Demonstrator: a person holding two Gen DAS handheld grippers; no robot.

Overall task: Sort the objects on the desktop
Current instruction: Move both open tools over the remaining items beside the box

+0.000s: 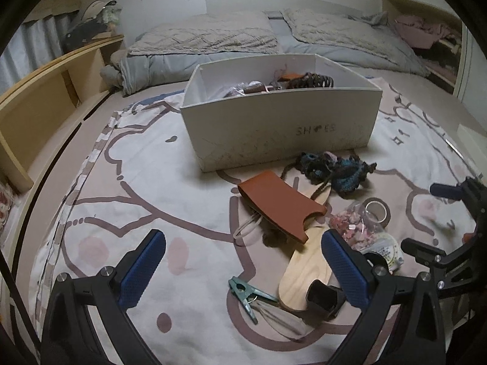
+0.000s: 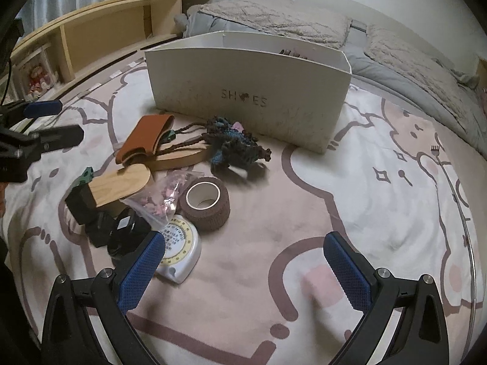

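Note:
A white box marked SHOES [image 1: 280, 127] [image 2: 249, 97] stands on the patterned sheet and holds several items. In front of it lie a brown leather sleeve [image 1: 281, 203] [image 2: 143, 140], a wooden board [image 1: 307, 270] [image 2: 121, 185], a dark crocheted piece [image 1: 334, 167] [image 2: 234, 149], a brown tape roll [image 2: 205, 202] [image 1: 377, 210], a bag of pink bits [image 1: 350, 228] [image 2: 158, 197], a white tape measure [image 2: 179, 249], black blocks [image 2: 103, 222] and a green clip [image 1: 246, 296]. My left gripper [image 1: 243, 261] is open above the sheet. My right gripper [image 2: 243, 261] is open, empty, right of the tape measure.
A wooden shelf unit [image 1: 45, 97] [image 2: 100, 33] runs along the left. Grey quilts and pillows [image 1: 231, 39] [image 2: 274, 18] lie behind the box. The right gripper shows at the left wrist view's right edge [image 1: 450, 222].

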